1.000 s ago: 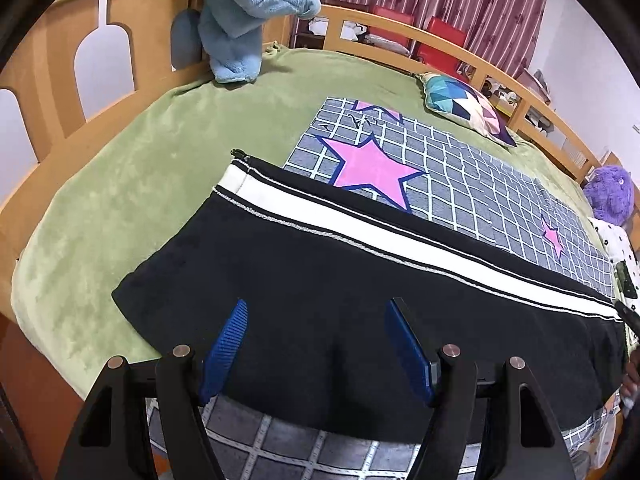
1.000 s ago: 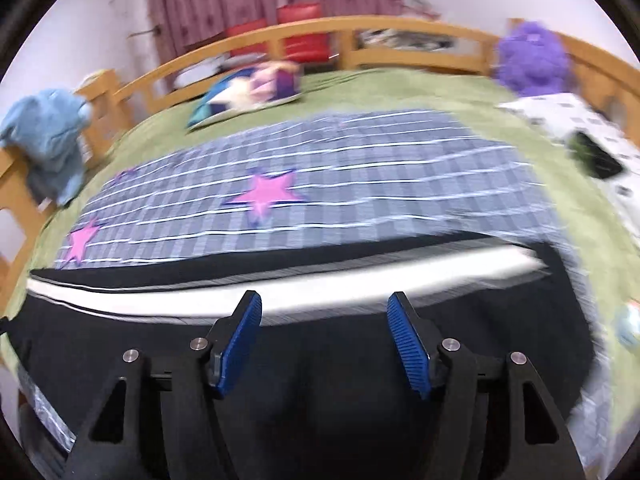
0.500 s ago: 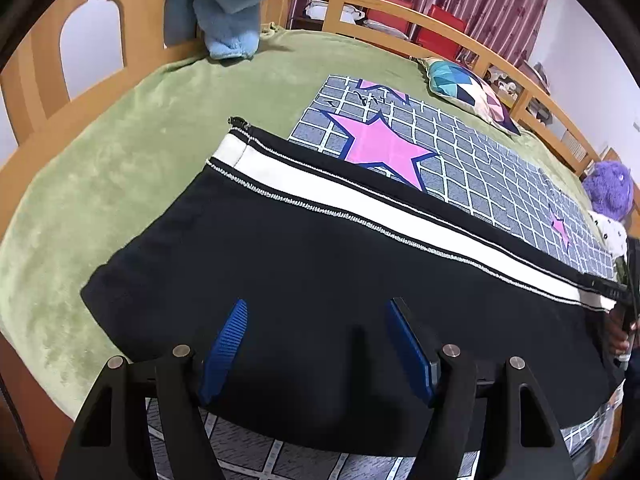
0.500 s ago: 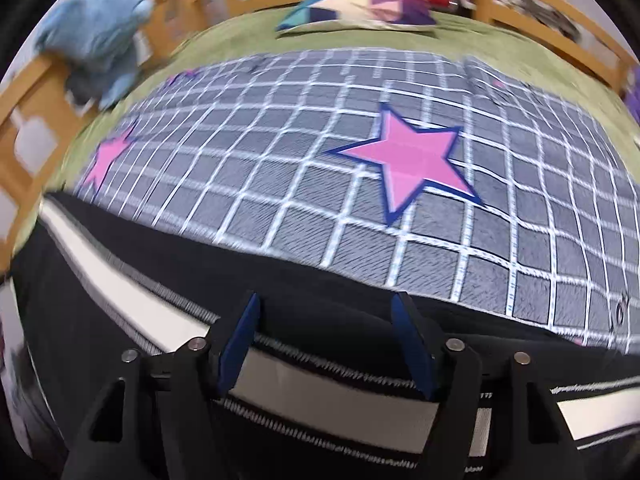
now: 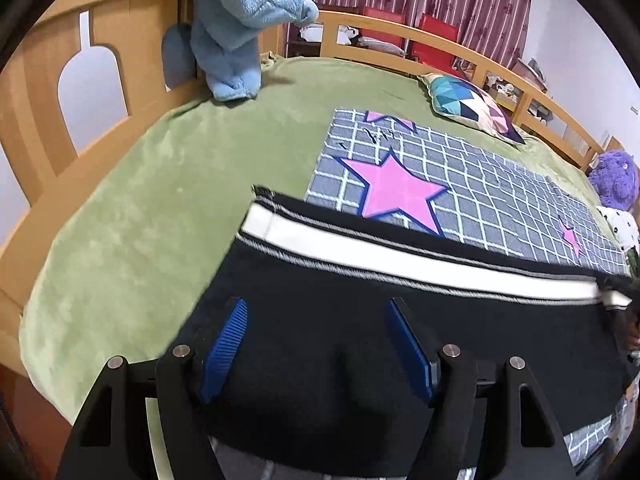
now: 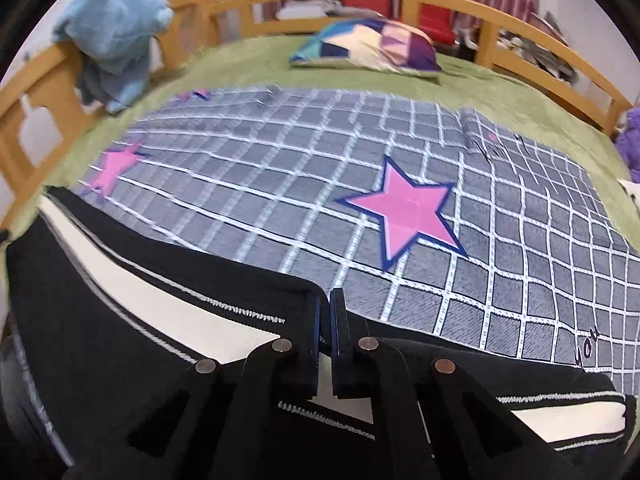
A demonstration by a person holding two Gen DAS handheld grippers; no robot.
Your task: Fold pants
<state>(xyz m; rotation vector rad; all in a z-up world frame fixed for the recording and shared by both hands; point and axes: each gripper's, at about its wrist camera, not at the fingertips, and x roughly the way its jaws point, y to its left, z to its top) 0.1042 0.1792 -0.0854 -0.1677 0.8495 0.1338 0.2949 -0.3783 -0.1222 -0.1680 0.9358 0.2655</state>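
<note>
Black pants (image 5: 360, 332) with a white side stripe (image 5: 400, 258) lie flat across the near side of the bed, over a grey star blanket (image 5: 472, 188). My left gripper (image 5: 316, 316) is open above the black fabric, holding nothing. In the right wrist view, my right gripper (image 6: 325, 308) is shut on the far edge of the pants (image 6: 132, 312), pinching the black hem next to the white stripe (image 6: 168, 312). A fold of fabric rises at the pinch.
A green cover (image 5: 140, 216) spreads over the bed inside a wooden rail (image 5: 52, 80). A blue plush (image 5: 240, 20) hangs on the rail. A patterned pillow (image 5: 472, 104) and a purple plush (image 5: 614, 178) sit at the far side.
My right gripper moved to the far edge of the pants and closed on the hem. My left gripper stayed open over the fabric, shifting slightly.
</note>
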